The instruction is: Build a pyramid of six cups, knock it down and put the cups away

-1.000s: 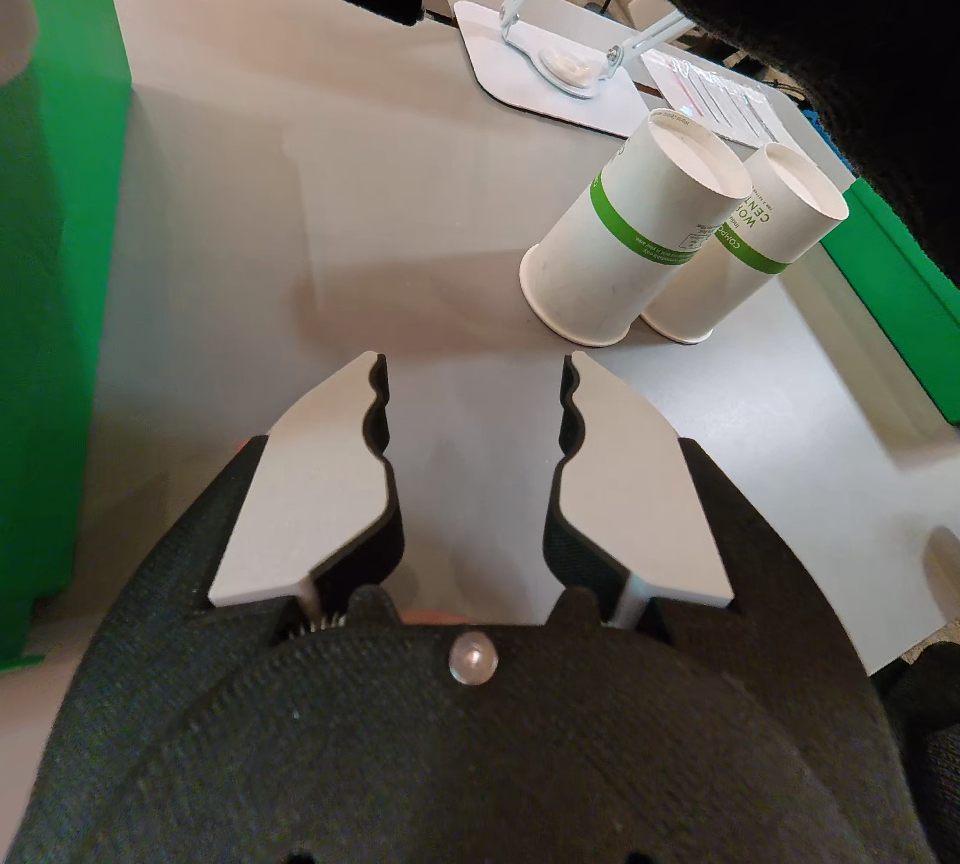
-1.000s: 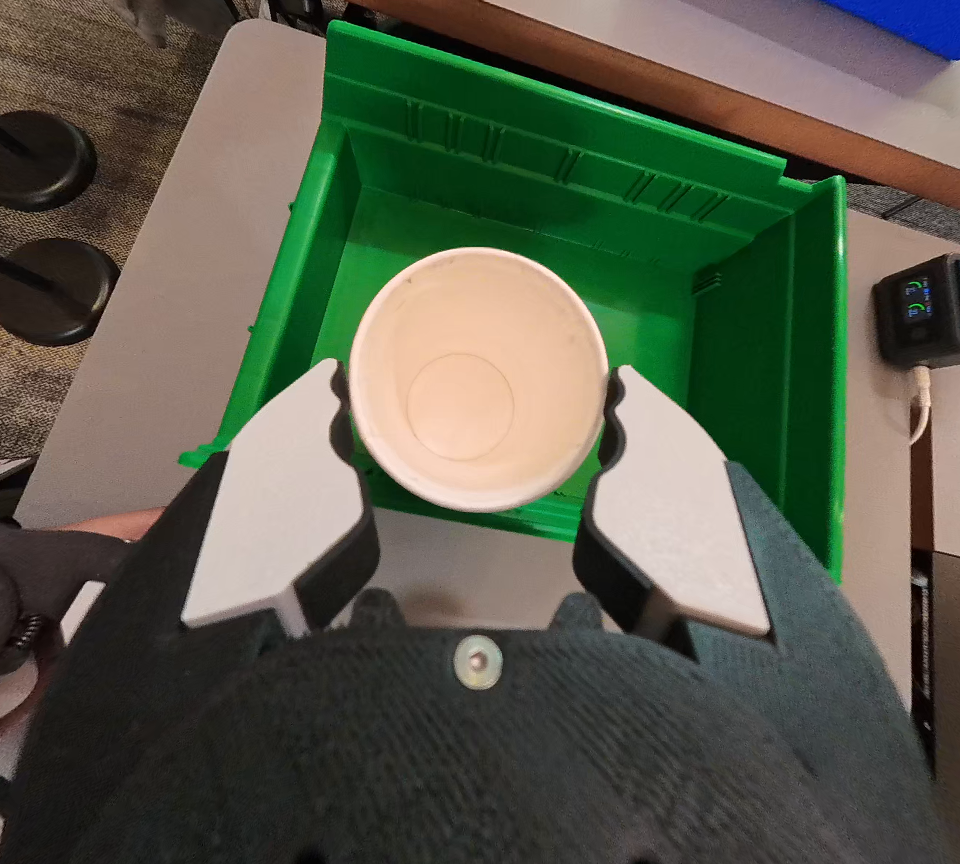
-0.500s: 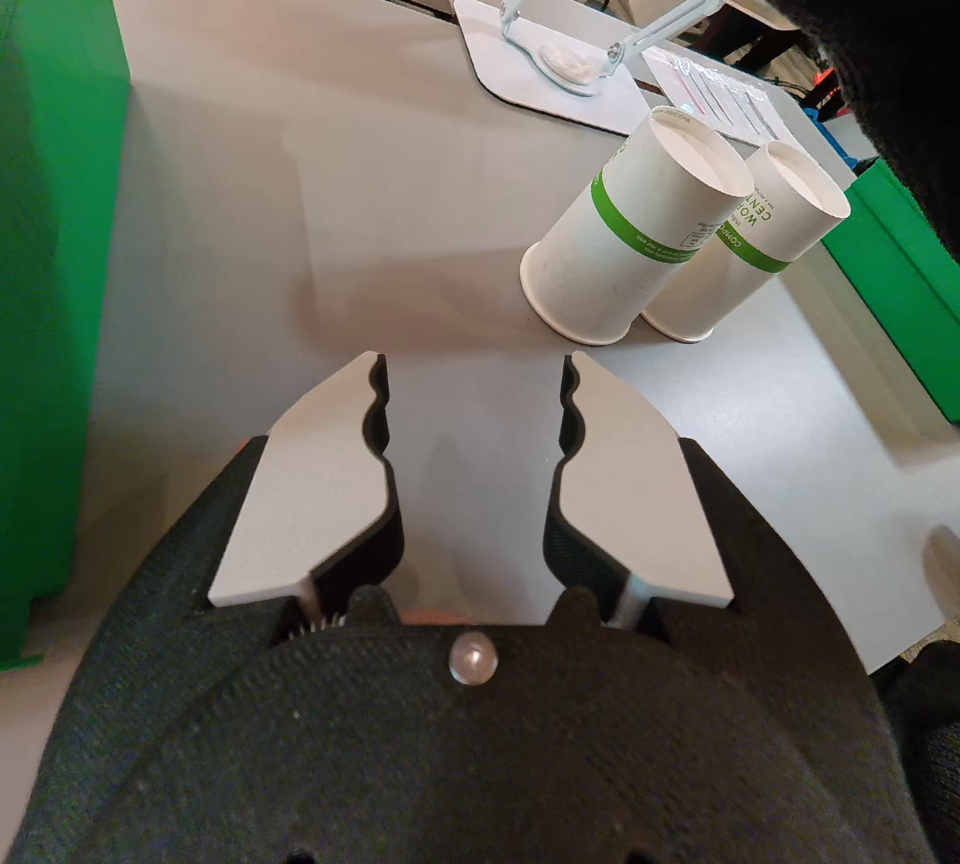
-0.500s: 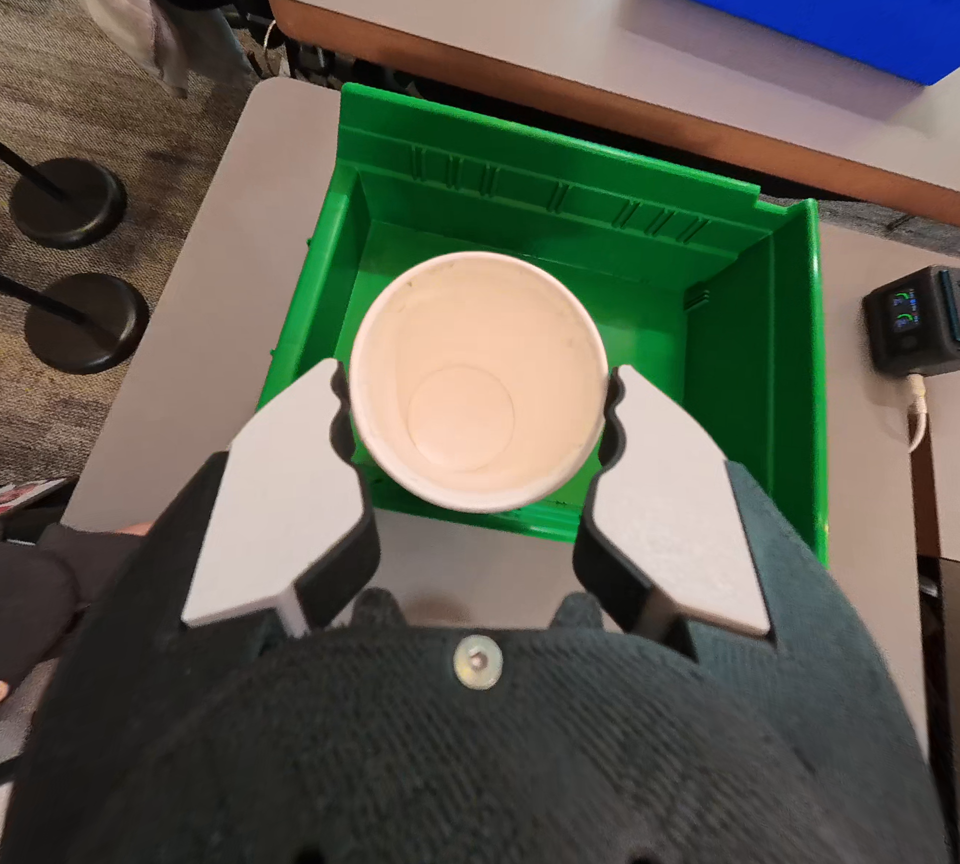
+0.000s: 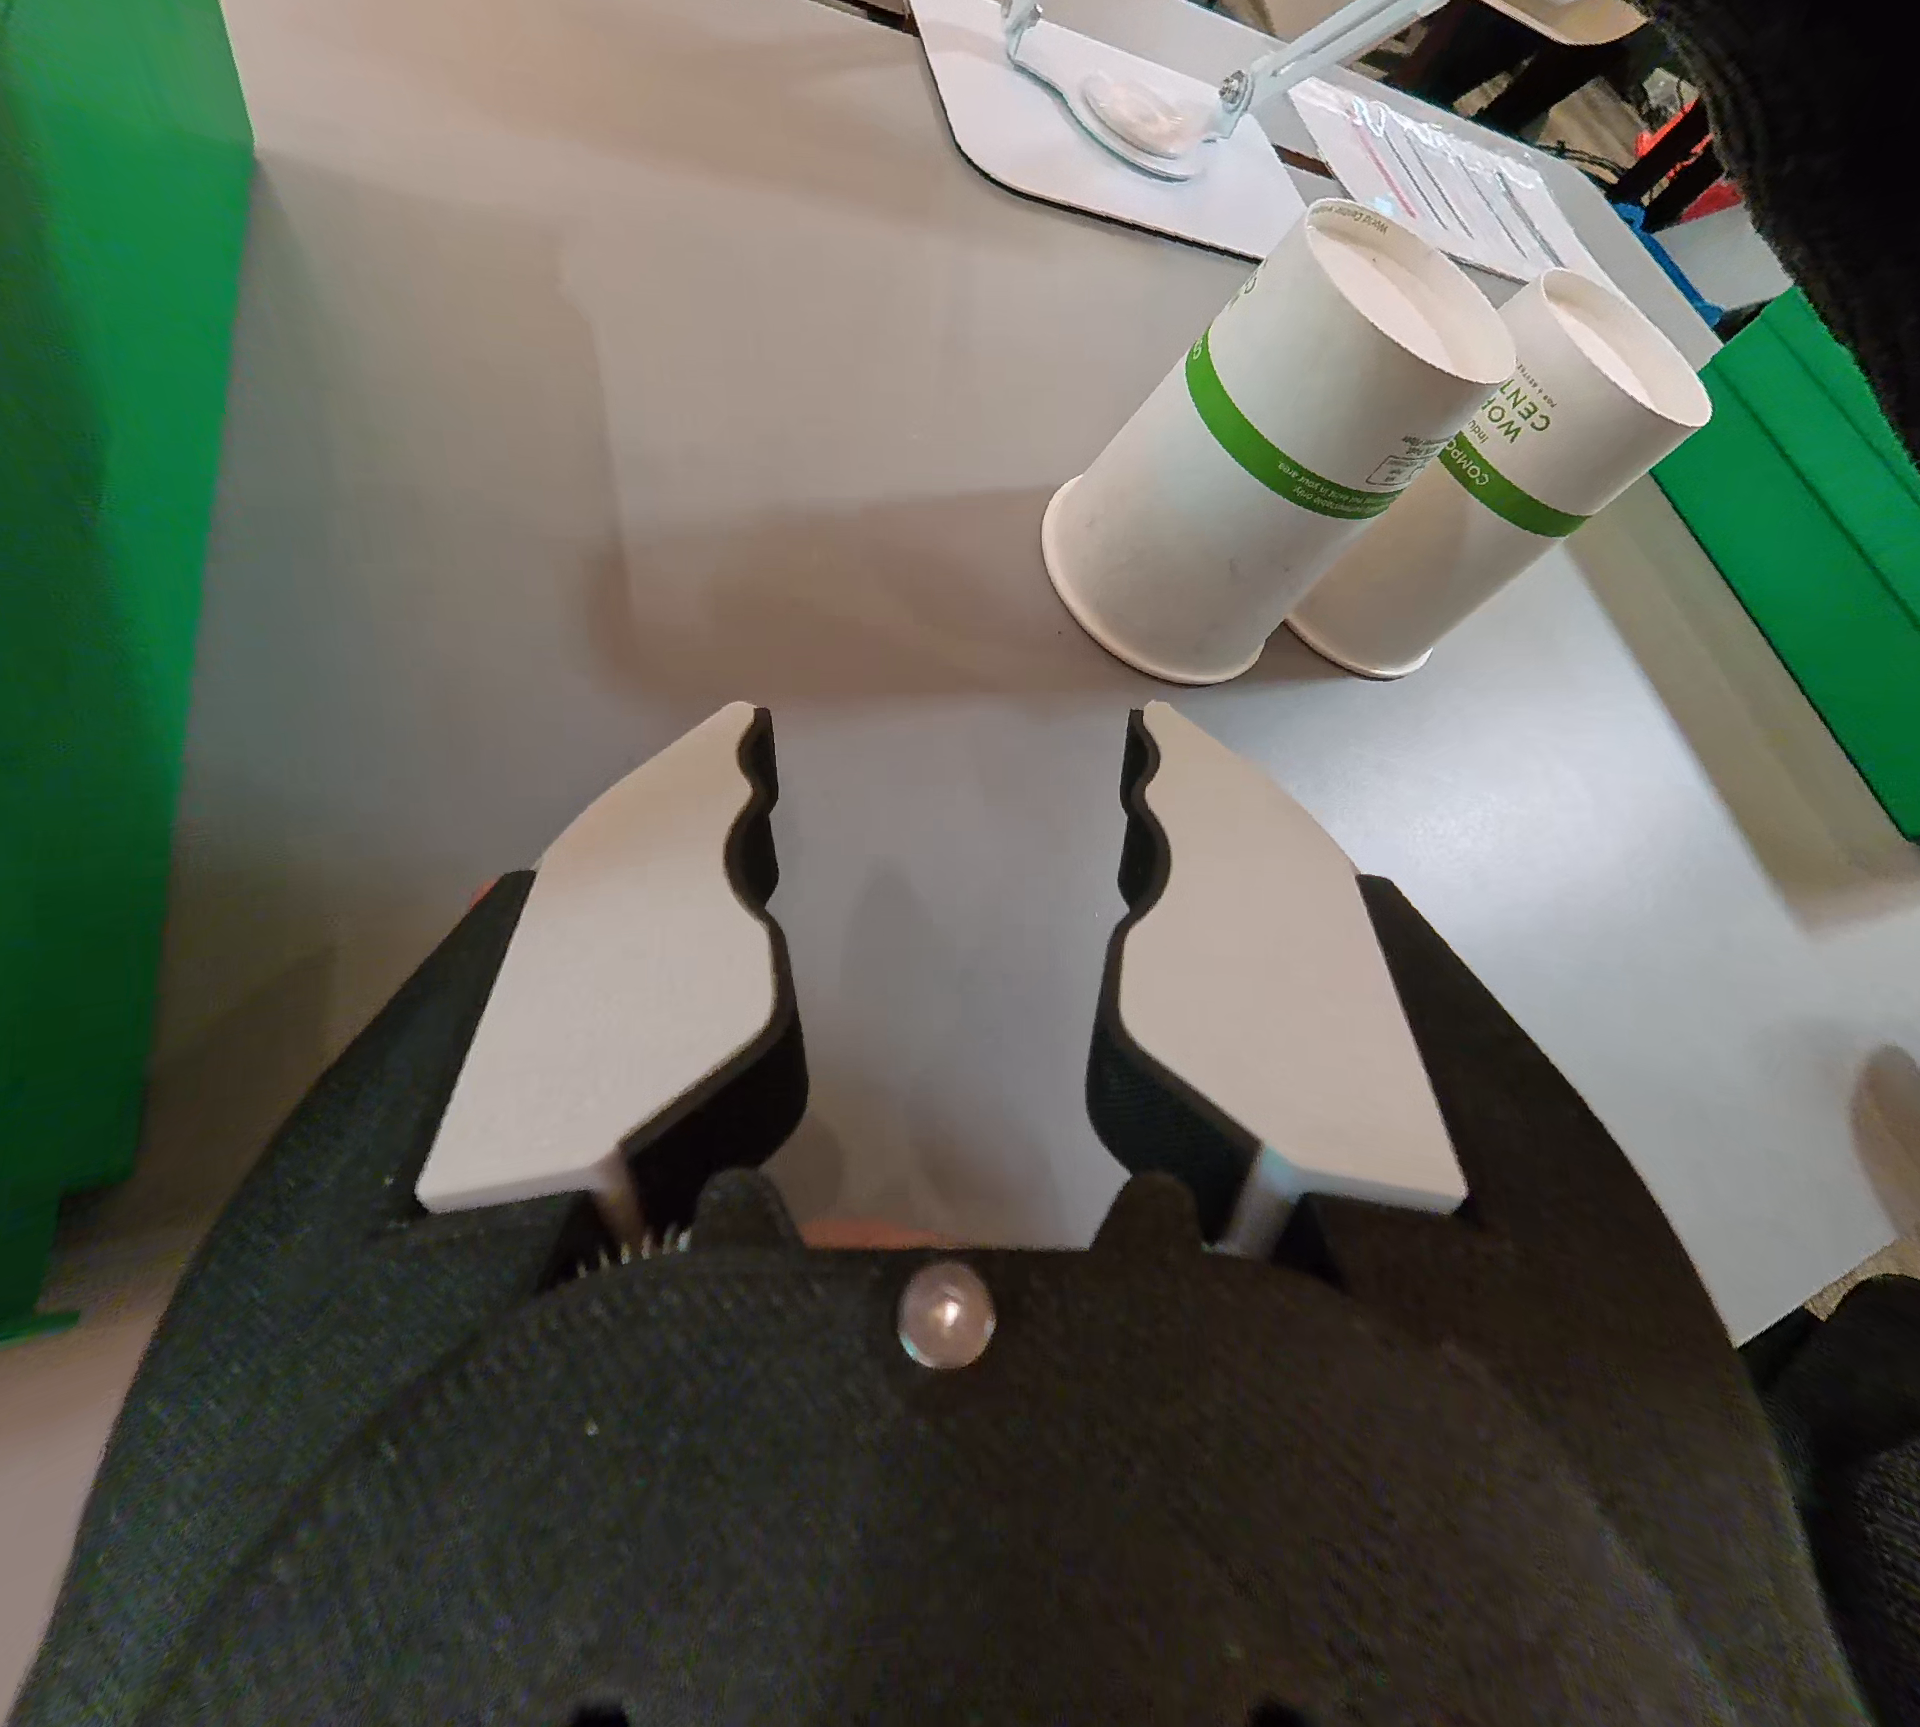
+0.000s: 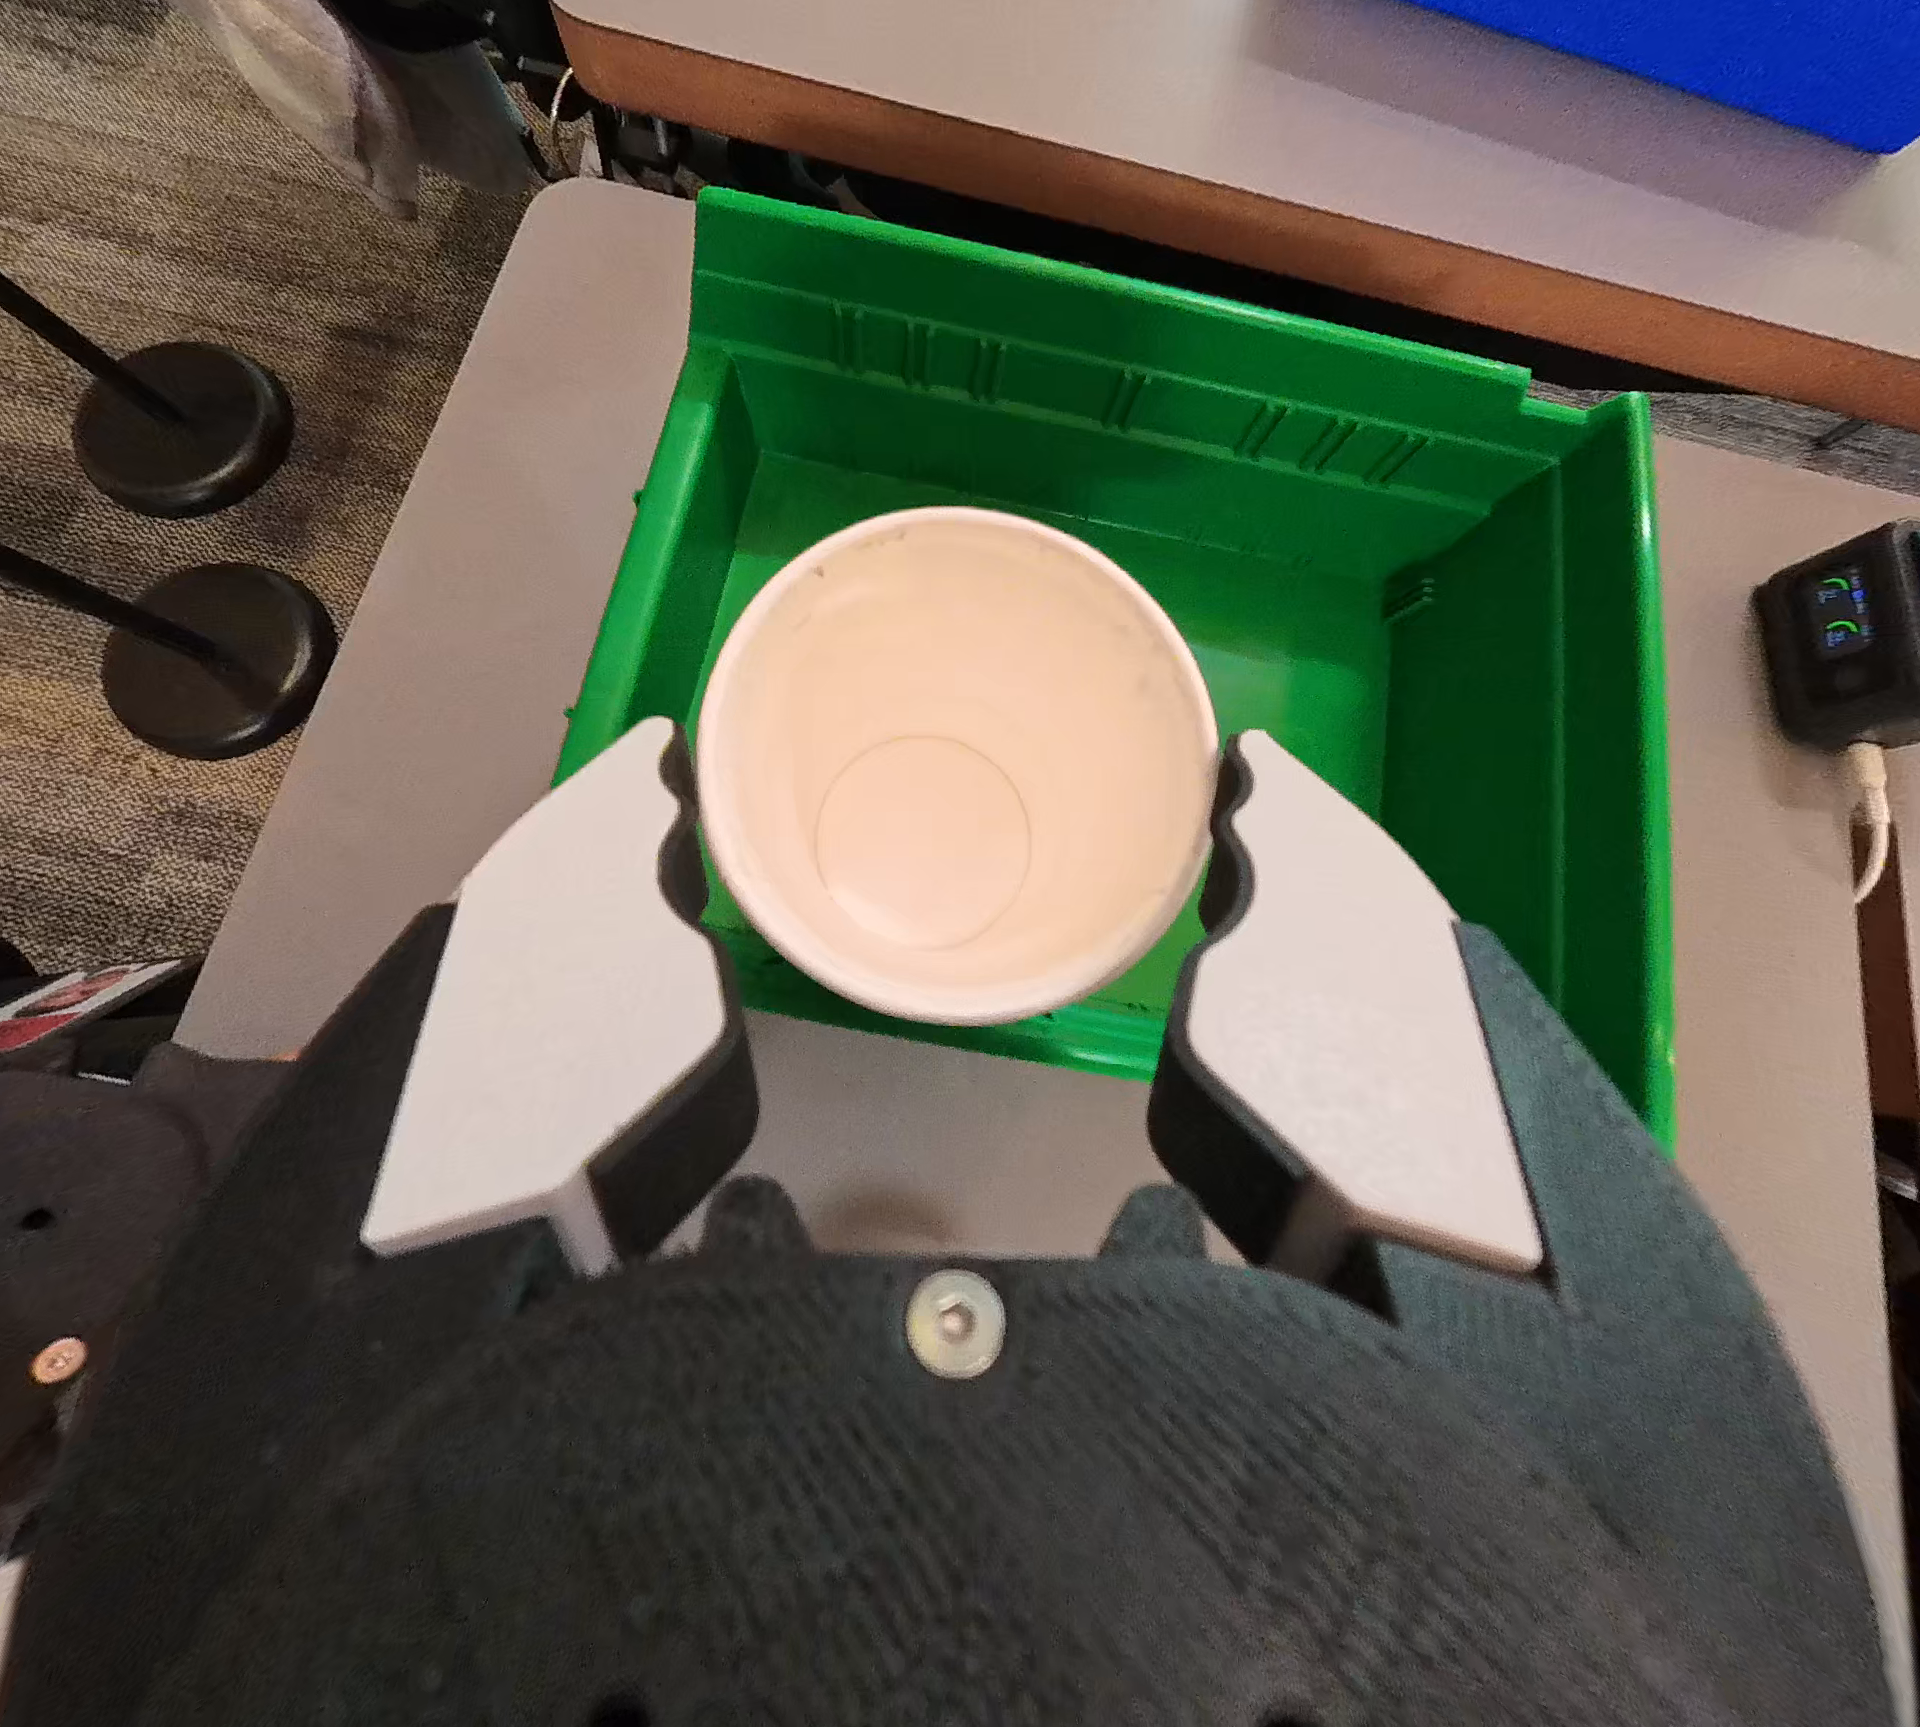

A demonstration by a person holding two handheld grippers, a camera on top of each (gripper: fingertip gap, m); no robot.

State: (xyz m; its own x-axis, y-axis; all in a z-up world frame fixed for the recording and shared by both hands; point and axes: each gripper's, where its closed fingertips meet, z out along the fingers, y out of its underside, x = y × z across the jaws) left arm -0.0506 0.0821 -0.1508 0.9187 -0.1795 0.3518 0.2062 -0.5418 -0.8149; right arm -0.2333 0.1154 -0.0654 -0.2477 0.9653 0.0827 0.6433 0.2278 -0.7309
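The right gripper (image 6: 951, 830) holds a white paper cup (image 6: 956, 773) by its rim, jaws closed against both sides. Compared with a second ago it sits higher above the green bin (image 6: 1507, 721), which looks smaller and shows more of the grey table (image 6: 416, 690) around it. The cup hangs upright over the bin's near wall, clean inside. The left gripper (image 5: 948, 830) stays half open and empty, with two upturned paper cups (image 5: 1247, 472) beyond it, touching.
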